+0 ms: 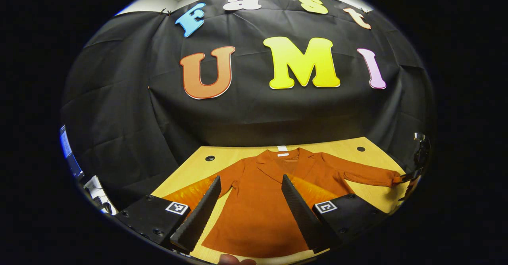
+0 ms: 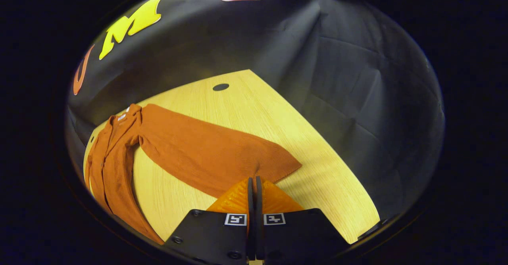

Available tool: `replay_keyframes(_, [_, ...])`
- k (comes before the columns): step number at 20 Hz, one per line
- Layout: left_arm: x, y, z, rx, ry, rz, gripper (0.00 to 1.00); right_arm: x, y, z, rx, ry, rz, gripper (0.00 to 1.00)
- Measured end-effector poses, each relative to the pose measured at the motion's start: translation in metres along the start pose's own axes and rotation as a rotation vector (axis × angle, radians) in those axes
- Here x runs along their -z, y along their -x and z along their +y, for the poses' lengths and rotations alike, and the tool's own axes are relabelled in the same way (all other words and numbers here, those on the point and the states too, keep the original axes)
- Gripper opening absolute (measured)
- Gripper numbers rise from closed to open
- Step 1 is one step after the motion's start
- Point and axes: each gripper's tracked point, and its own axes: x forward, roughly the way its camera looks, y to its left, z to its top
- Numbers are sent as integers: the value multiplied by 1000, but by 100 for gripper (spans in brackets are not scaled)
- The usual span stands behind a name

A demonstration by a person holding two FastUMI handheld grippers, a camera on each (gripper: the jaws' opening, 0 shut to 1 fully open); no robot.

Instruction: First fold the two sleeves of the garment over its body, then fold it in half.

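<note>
So the rust-orange garment (image 1: 258, 201) is lying flat on the light wooden table (image 1: 190, 166), collar toward the black cloth wall at the back and hem toward the near edge. In the left gripper view the left gripper (image 1: 248, 209) hangs above the lower body of the garment with its 2 black ribbed fingers (image 1: 200, 213) spread wide, nothing between them, just the orange fabric showing in the gap below. Both sleeves are out to the sides, not folded over the body yet. Out at the right edge of that same view you can see the right gripper (image 1: 408, 175) sitting at the cuff end of the right sleeve (image 1: 365, 173), which stretches straight out from the shoulder. In the right gripper view the fingers (image 2: 251, 189) are pressed together with barely a slit between them, right at the edge of the cuff; the sleeve fabric (image 2: 206, 150) bunches a little where it meets the tips, so it looks pinched, though I can't see the cloth inside the jaws for sure. From there the sleeve runs back across the table to the garment's body at the left. There are 2 small dark round holes in the tabletop near the back wall, 1 at each side (image 1: 210, 158)
</note>
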Motion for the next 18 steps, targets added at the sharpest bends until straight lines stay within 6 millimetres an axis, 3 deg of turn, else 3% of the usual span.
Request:
replay_keyframes(5, [7, -9, 28, -7, 33, -12, 99, -70, 31, 31, -4, 56, -111, 1])
replay_keyframes(9, [13, -15, 60, -15, 61, -26, 99, -142, 62, 87, -33, 136, -219, 1])
replay_keyframes(13, [26, -21, 98, -12, 87, -27, 99, -186, 75, 162, -79, 216, -267, 0])
replay_keyframes(17, [36, -23, 144, -40, 112, -28, 100, -204, 99, 276, -178, 302, -315, 0])
replay_keyframes(18, [38, -24, 155, -48, 123, -27, 99, -207, 98, 308, -207, 322, -318, 0])
